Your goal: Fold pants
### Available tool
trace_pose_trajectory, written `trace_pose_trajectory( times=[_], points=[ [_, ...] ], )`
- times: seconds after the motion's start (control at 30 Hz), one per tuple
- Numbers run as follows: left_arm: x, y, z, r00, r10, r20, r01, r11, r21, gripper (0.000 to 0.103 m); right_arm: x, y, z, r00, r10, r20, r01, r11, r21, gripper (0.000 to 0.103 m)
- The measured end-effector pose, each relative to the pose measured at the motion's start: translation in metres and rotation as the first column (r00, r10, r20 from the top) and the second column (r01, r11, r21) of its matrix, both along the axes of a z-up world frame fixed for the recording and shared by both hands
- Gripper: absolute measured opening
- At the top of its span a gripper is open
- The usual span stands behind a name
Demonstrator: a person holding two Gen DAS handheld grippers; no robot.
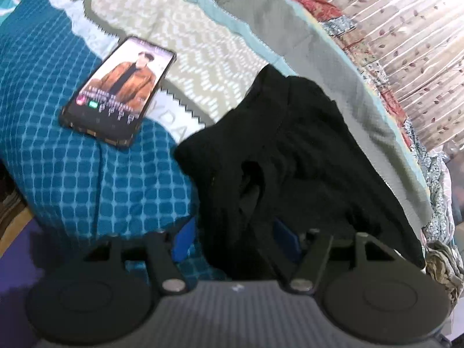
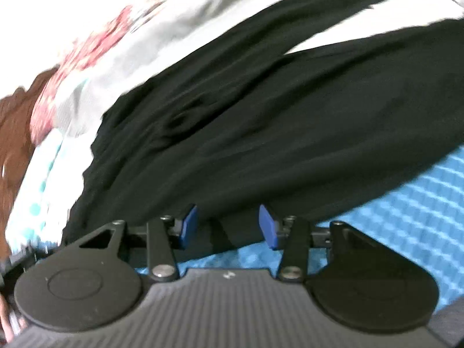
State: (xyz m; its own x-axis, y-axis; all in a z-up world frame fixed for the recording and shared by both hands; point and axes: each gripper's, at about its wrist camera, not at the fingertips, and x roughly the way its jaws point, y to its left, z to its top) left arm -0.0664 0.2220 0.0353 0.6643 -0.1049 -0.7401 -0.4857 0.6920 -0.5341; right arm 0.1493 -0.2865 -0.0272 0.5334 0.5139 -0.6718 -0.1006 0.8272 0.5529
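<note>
The black pants [image 1: 293, 156] lie bunched on the bed in the left wrist view. My left gripper [image 1: 235, 239] is open, its blue pads [image 1: 182, 239] spread either side of the pants' near edge, with cloth lying between them. In the right wrist view the pants [image 2: 261, 121] spread out with two legs running to the upper right. My right gripper [image 2: 229, 226] is open at the pants' near edge, its blue pads [image 2: 268, 227] apart, with a fold of cloth between them. The frame is blurred.
A phone [image 1: 119, 92] with a lit screen lies on the blue checked bedcover [image 1: 87, 179] left of the pants. A zigzag-patterned cloth [image 1: 179, 43] and grey sheet [image 1: 304, 46] lie behind. Floral bedding [image 1: 406, 52] runs along the right.
</note>
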Motion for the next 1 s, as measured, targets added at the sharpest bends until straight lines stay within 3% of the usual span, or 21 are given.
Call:
trace_pose_trajectory(
  times=[0.17, 0.27, 0.33, 0.4, 0.43, 0.5, 0.53, 0.63, 0.7, 0.77, 0.83, 0.9, 1.0],
  points=[
    [-0.007, -0.005, 0.007, 1.000, -0.015, -0.022, 0.016, 0.999, 0.032, 0.059, -0.009, -0.043, 0.000, 0.985, -0.170, -0.016, 0.170, 0.985, 0.031, 0.050],
    [-0.016, 0.000, 0.027, 1.000, -0.016, 0.020, 0.015, 0.999, 0.045, 0.059, -0.008, -0.069, 0.006, 0.969, -0.247, 0.000, 0.247, 0.968, 0.051, 0.050],
    [-0.017, 0.002, 0.047, 0.997, -0.025, 0.066, 0.018, 0.995, 0.102, 0.059, -0.003, -0.081, 0.012, 0.956, -0.294, 0.022, 0.292, 0.955, 0.058, 0.050],
    [-0.006, 0.003, 0.069, 0.994, -0.050, 0.099, 0.028, 0.976, 0.215, 0.060, 0.006, -0.096, 0.016, 0.946, -0.322, 0.036, 0.319, 0.945, 0.065, 0.050],
    [0.006, 0.002, 0.082, 0.993, -0.067, 0.102, 0.034, 0.953, 0.300, 0.060, 0.013, -0.103, 0.019, 0.944, -0.328, 0.041, 0.324, 0.943, 0.068, 0.050],
    [0.036, -0.005, 0.101, 0.988, -0.119, 0.099, 0.060, 0.885, 0.461, 0.062, 0.030, -0.106, 0.024, 0.940, -0.339, 0.051, 0.335, 0.940, 0.068, 0.050],
    [0.057, -0.012, 0.110, 0.982, -0.164, 0.096, 0.085, 0.833, 0.547, 0.066, 0.039, -0.109, 0.030, 0.938, -0.342, 0.062, 0.338, 0.939, 0.071, 0.050],
    [0.122, -0.041, 0.118, 0.954, -0.295, 0.056, 0.157, 0.651, 0.742, 0.082, 0.070, -0.119, 0.052, 0.934, -0.338, 0.115, 0.333, 0.941, 0.056, 0.050],
    [0.168, -0.068, 0.110, 0.922, -0.386, -0.005, 0.222, 0.519, 0.825, 0.082, 0.099, -0.130, 0.068, 0.929, -0.339, 0.146, 0.339, 0.940, 0.025, 0.050],
    [0.214, -0.091, 0.093, 0.897, -0.433, -0.089, 0.288, 0.421, 0.860, 0.082, 0.137, -0.142, 0.081, 0.923, -0.354, 0.151, 0.356, 0.934, 0.015, 0.050],
    [0.252, -0.107, 0.073, 0.882, -0.446, -0.150, 0.331, 0.360, 0.872, 0.082, 0.180, -0.149, 0.087, 0.919, -0.372, 0.130, 0.372, 0.928, 0.021, 0.050],
    [0.285, -0.117, 0.053, 0.879, -0.439, -0.186, 0.347, 0.320, 0.881, 0.082, 0.224, -0.155, 0.089, 0.909, -0.404, 0.101, 0.405, 0.914, 0.015, 0.051],
    [0.323, -0.119, 0.028, 0.871, -0.439, -0.220, 0.378, 0.313, 0.872, 0.084, 0.286, -0.170, 0.084, 0.907, -0.419, 0.046, 0.420, 0.907, -0.005, 0.057]
  ],
)
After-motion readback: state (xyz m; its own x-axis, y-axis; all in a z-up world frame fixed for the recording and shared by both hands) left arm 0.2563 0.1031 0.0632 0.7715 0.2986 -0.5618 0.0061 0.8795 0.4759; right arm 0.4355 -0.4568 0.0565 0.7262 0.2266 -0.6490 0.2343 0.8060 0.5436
